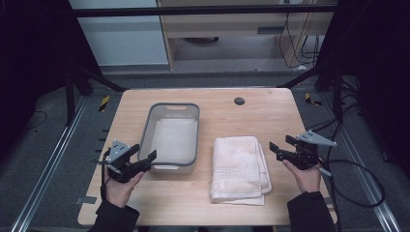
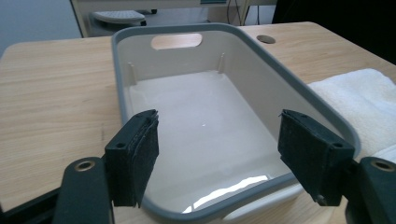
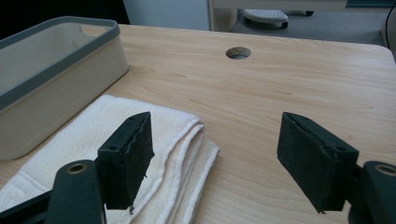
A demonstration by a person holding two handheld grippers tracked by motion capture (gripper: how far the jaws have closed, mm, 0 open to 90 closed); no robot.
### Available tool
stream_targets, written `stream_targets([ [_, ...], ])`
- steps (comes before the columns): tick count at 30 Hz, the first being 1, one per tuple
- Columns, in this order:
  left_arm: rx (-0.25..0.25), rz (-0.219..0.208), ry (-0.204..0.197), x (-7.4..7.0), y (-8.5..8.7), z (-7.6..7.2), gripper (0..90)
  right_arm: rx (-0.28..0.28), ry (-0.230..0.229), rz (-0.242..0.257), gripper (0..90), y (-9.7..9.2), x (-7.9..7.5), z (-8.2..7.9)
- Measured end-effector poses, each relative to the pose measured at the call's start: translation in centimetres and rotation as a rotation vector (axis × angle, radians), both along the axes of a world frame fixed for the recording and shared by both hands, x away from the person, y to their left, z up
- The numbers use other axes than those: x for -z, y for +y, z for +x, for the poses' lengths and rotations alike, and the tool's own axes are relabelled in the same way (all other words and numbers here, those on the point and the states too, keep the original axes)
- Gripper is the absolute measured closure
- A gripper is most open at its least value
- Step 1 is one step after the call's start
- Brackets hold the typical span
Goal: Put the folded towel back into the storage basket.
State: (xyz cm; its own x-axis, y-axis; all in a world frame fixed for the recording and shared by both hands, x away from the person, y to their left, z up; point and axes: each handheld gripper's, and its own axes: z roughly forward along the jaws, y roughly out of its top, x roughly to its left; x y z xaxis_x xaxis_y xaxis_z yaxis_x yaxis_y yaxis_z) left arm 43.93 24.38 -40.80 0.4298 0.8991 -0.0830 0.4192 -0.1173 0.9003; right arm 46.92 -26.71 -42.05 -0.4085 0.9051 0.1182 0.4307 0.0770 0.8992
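1. High view: I see a wooden table [image 1: 145,203] carrying a grey-rimmed white bin [image 1: 172,137] at left of centre and a folded white towel [image 1: 239,169] just beside it on the right, the two apart by a narrow strip of tabletop.
2. The left gripper [image 1: 145,157], held in the person's left hand [image 1: 121,188], sits at the bin's near left corner. Its jaws stand wide apart and hold nothing.
3. The right gripper [image 1: 283,145], held in the right hand [image 1: 305,176], sits just right of the towel. Its jaws are likewise spread apart and hold nothing.
4. Left gripper view: I look along the left gripper [image 2: 217,154] into the bin [image 2: 122,93]. The bin's floor is bare, with a handle slot [image 2: 176,41] cut in the far wall. The jaws straddle the near rim; I cannot tell whether they touch it.
5. Right gripper view: the right gripper [image 3: 215,158] hangs over the towel's [image 3: 93,135] layered right edge, one jaw over the cloth and the other over bare wood. I cannot tell whether either touches.
6. A round cable hole [image 3: 238,52] lies in the tabletop farther off, well apart from the towel.
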Motion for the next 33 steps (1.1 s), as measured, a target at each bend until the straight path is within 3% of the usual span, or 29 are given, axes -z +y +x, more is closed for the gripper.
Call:
stream_targets([
  [15,0.088,0.005,-0.004,-0.6,-3.9,-0.1,31.2,-0.022,-0.012,0.010,26.5,0.8,-1.2,1.0],
  [33,0.201,0.026,0.001,-0.8,-9.4,-0.4,32.3,-0.033,-0.005,0.001,23.3,1.7,-1.5,2.1],
])
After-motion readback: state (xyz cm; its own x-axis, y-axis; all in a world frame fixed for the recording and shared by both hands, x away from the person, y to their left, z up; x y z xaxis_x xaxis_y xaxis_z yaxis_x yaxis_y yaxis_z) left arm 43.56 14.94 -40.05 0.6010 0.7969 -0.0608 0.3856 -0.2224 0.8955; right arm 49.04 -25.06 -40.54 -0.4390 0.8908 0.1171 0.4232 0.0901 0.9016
